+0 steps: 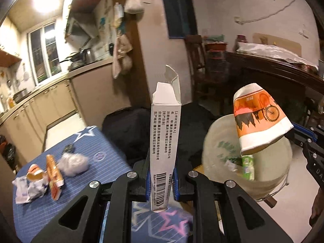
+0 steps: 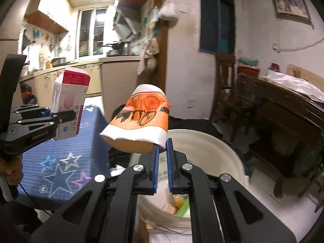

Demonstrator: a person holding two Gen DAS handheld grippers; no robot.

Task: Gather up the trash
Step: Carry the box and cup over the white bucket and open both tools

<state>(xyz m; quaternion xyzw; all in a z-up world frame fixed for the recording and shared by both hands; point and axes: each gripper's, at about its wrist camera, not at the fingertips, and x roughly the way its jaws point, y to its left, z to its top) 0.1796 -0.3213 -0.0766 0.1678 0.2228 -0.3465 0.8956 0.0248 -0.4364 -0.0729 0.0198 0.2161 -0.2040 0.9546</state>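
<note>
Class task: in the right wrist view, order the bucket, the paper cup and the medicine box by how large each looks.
1. bucket
2. paper cup
3. medicine box
The cup sits nearer the camera, so its lead over the box is unsure.

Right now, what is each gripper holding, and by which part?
Left gripper clamps the white box near its lower, barcode end. Right gripper pinches the orange paper cup by its rim.

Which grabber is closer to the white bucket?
Right. The right gripper, pinching the orange paper cup, hangs over the white bucket. The left gripper, holding the white box, is off to the bucket's side, above the blue table.
</note>
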